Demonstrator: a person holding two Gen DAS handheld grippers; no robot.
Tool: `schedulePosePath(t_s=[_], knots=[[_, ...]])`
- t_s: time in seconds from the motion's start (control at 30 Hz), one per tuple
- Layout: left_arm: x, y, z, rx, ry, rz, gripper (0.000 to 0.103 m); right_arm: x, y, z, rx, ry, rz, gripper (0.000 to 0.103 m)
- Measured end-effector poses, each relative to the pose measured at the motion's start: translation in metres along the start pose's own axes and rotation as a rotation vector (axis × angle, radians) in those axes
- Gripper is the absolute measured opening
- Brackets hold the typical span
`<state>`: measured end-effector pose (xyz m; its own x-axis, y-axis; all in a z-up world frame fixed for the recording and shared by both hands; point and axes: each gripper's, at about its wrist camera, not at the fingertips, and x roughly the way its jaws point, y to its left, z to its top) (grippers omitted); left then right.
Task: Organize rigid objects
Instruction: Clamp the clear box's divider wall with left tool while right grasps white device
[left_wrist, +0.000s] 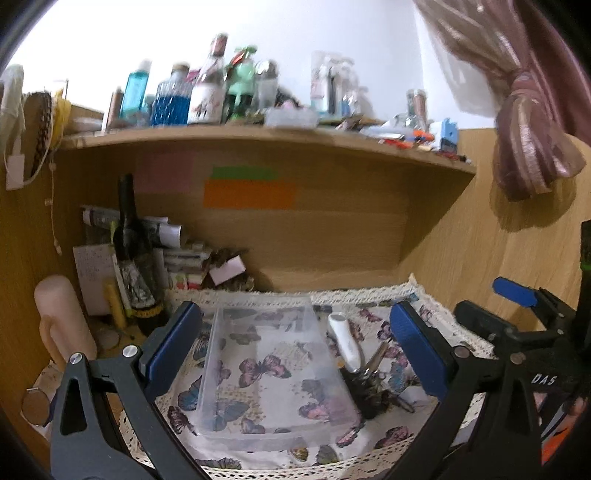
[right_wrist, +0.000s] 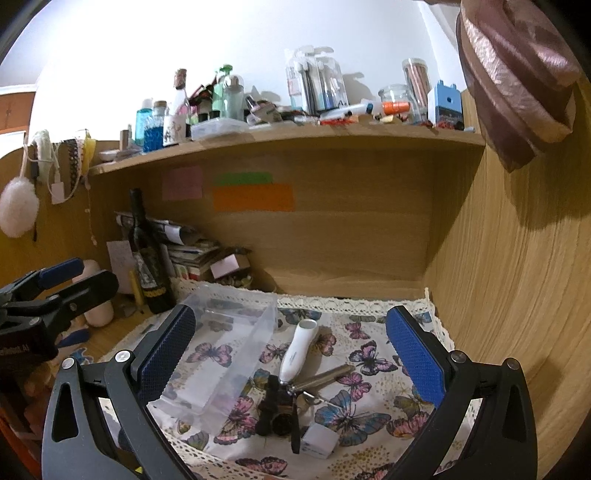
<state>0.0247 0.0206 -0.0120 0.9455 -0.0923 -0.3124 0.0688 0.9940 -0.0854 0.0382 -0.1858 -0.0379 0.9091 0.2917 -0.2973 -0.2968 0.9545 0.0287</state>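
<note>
Both grippers, left (left_wrist: 295, 350) and right (right_wrist: 291, 354), fingers spread; white remote (right_wrist: 295, 350) lies lengthwise, pointing away.

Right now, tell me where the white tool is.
In the right wrist view the white tool lies on the butterfly cloth, right of the clear bin, its end meeting the keys.

A wooden desk nook (right_wrist: 351, 243) sits ahead of the jaws, under a full shelf (right_wrist: 288, 142). Above is a bright white wall (right_wrist: 147, 44). A pink curtain (right_wrist: 517, 74), maybe tied, hangs right.
</note>
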Motion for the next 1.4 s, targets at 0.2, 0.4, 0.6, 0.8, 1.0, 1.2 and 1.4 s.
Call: schedulePosePath(t_s=[0.2,0.4,0.6,0.8,1.0,1.2,1.4], knots=[[0.047,0.044,-0.013,-0.06,0.214,0.043,0.069,0.025,-0.013,-0.006,-0.007,0.081,-0.041,0.103],[0.099,0.097,-0.037,-0.143,0.443,0.083,0.035,0.059,-0.03,-0.014,0.015,0.19,-0.08,0.103],[0.135,0.118,-0.054,-0.173,0.6,0.027,0.025,0.104,-0.044,-0.018,0.047,0.317,-0.055,0.102],[0.155,0.111,-0.052,-0.099,0.678,-0.032,0.015,0.157,-0.044,-0.022,0.07,0.449,-0.005,0.087],[0.167,0.111,-0.055,-0.086,0.718,-0.071,0.01,0.211,-0.043,-0.036,0.106,0.604,0.052,0.07],[0.167,0.111,-0.055,-0.082,0.724,-0.076,0.01,0.258,-0.035,-0.05,0.104,0.751,0.075,0.056],[0.17,0.108,-0.055,-0.057,0.719,-0.067,0.01,0.286,-0.023,-0.06,0.052,0.813,0.053,0.036]])
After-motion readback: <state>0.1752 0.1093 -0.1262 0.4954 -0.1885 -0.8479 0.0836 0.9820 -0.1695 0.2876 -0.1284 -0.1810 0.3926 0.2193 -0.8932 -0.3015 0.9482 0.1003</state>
